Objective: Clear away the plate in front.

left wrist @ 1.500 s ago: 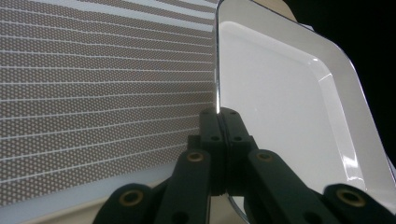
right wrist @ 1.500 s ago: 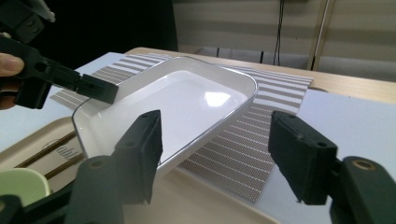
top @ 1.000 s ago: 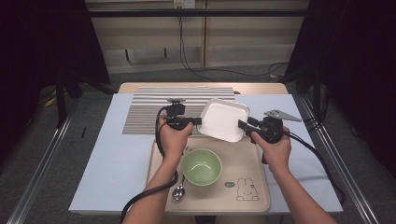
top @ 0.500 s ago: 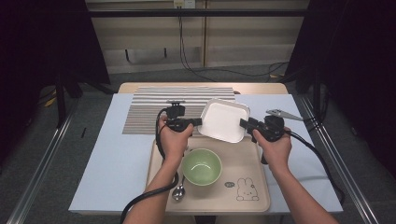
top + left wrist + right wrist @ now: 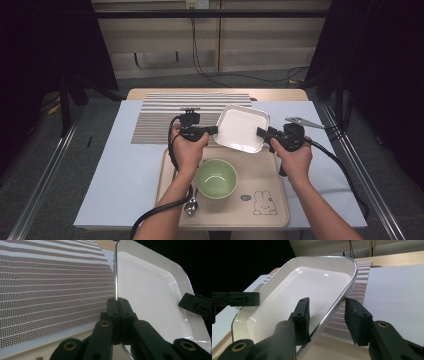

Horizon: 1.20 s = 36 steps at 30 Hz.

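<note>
A: Left gripper (image 5: 214, 130): fingers (image 5: 117, 312) pressed together on the near-left rim of the white square glossy plate (image 5: 242, 128). In the left gripper view the rim runs edge-on straight up from between them. The brown-and-white striped woven mat (image 5: 50, 290) lies off to the left of those fingers.

B: The plate itself?

A: Held between the two grippers, tilted, clear of the counter (image 5: 125, 165). It hangs over the far edge of the beige plastic tray with a rabbit print (image 5: 270, 210), partly over the mat.

B: On the tray?

A: A pale green round bowl (image 5: 216, 178), nearer the person than both sets of fingers, and a metal spoon (image 5: 192, 204) by the left forearm.

B: Right gripper?

A: Right gripper (image 5: 262, 133): fingers (image 5: 303, 315) apart, straddling the plate's right rim, one inside the dish and one outside. Gap visible on the outer side; contact on the inner side I cannot tell.
</note>
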{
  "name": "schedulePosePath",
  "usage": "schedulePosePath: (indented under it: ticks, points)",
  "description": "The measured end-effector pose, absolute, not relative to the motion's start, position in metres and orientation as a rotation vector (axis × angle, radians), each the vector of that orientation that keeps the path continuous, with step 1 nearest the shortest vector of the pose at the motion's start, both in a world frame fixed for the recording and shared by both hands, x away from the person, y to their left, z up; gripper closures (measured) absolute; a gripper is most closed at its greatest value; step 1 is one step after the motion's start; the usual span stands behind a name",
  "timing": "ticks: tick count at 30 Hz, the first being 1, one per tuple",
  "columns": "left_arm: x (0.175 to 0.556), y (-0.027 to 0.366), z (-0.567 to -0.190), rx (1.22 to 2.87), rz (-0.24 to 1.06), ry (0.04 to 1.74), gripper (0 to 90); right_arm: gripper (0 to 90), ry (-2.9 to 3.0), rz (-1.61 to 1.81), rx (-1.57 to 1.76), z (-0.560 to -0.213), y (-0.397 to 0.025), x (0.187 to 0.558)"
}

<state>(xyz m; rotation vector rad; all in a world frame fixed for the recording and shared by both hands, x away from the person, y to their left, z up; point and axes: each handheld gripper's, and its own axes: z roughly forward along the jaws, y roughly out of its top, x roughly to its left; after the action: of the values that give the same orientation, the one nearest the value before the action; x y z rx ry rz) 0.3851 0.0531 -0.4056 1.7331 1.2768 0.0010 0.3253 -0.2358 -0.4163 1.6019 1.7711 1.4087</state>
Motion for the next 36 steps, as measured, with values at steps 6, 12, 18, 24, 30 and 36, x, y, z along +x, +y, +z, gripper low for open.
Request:
schedulePosePath:
  ticks: [6,12,18,24,30,36]
  points:
    - [0.380,0.051,-0.405,1.743,0.020,1.256,88.9,66.3,1.736,1.393,1.632,-0.416,-0.237,0.325]
    - [0.373,0.046,-0.400,1.751,0.022,1.232,87.3,77.3,1.677,1.410,1.675,-0.411,-0.242,0.327]
    - [0.367,0.037,-0.396,1.767,0.021,1.193,86.1,87.8,1.563,1.465,1.771,-0.399,-0.250,0.329]
    - [0.366,0.038,-0.388,1.740,-0.018,1.123,79.2,89.7,1.551,1.468,1.831,-0.396,-0.260,0.331]
    - [0.369,0.051,-0.387,1.705,0.005,1.085,54.6,89.8,1.571,1.441,1.850,-0.396,-0.271,0.330]
    - [0.374,0.066,-0.382,1.680,0.069,1.081,32.7,89.8,1.592,1.377,1.897,-0.403,-0.282,0.323]
